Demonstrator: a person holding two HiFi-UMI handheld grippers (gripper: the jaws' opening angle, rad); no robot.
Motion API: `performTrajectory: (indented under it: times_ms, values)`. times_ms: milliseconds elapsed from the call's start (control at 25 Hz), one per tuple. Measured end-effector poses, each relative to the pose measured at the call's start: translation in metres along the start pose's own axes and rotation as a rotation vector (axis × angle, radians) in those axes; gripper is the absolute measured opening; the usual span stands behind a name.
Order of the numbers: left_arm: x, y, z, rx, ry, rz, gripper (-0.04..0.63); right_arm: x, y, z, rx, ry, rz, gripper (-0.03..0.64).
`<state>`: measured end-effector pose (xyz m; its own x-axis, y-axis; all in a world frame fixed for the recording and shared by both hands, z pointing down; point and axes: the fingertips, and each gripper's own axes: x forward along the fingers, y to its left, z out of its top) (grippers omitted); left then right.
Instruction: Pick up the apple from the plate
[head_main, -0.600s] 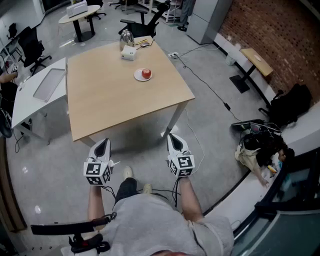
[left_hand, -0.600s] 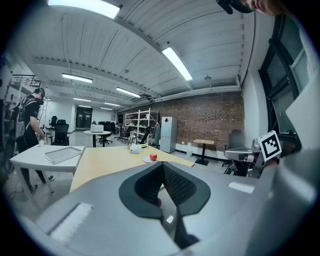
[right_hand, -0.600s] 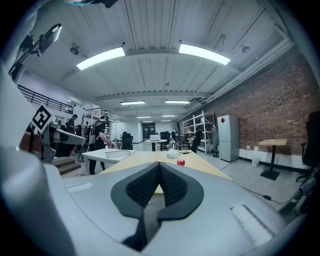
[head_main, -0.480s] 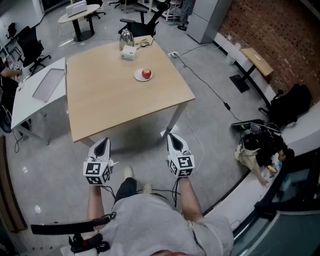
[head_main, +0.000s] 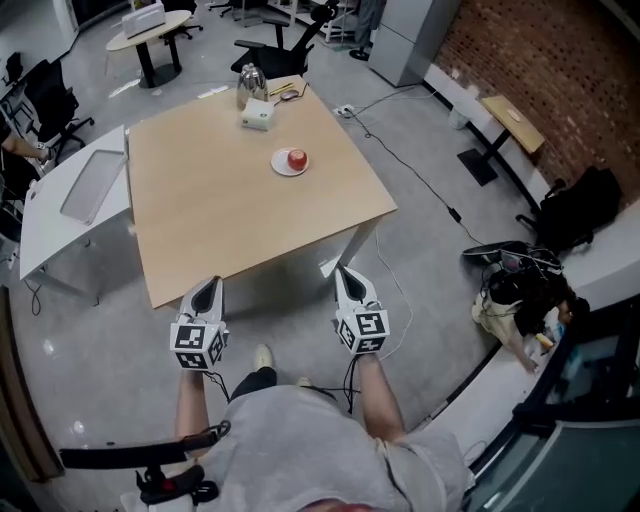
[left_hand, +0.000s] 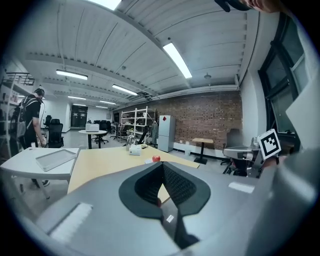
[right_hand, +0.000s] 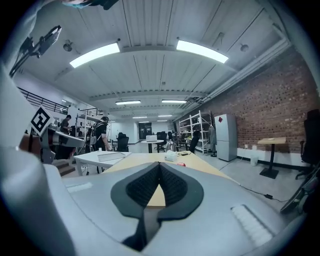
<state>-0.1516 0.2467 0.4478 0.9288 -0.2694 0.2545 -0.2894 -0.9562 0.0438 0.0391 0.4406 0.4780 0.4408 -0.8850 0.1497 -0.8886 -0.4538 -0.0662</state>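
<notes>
A red apple (head_main: 297, 158) lies on a small white plate (head_main: 284, 167) on the far right part of a light wooden table (head_main: 230, 210). Both grippers hang in front of the table's near edge, well short of the apple. My left gripper (head_main: 208, 283) is shut and empty, and so is my right gripper (head_main: 343, 270). Over the touching tips of the left gripper (left_hand: 162, 163) the apple (left_hand: 156, 158) appears small and far off. It is a tiny red spot (right_hand: 181, 164) just right of the right gripper (right_hand: 159, 164).
A white box (head_main: 258, 118) and a metal kettle (head_main: 250, 85) stand at the table's far edge. A white side table with a tray (head_main: 80, 190) adjoins it on the left. Office chairs (head_main: 275, 50) stand behind, cables and bags (head_main: 520, 290) lie at the right. A person (left_hand: 32, 117) stands far left.
The table's near edge has come closer to both grippers and the apple sits lower in the head view. Both grippers stay shut.
</notes>
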Motion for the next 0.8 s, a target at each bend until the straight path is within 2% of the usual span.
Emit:
performTrajectory:
  times_ms: [520,800]
  values:
    - [0.056,0.088,0.009,-0.002,-0.003,-0.074,0.02,0.086,0.032,0.004,-0.013,0.017,-0.07,0.006]
    - [0.088,0.108,0.006,-0.03,0.003,-0.078,0.02,0.121,0.025,-0.001,-0.027,0.033,-0.075,0.006]
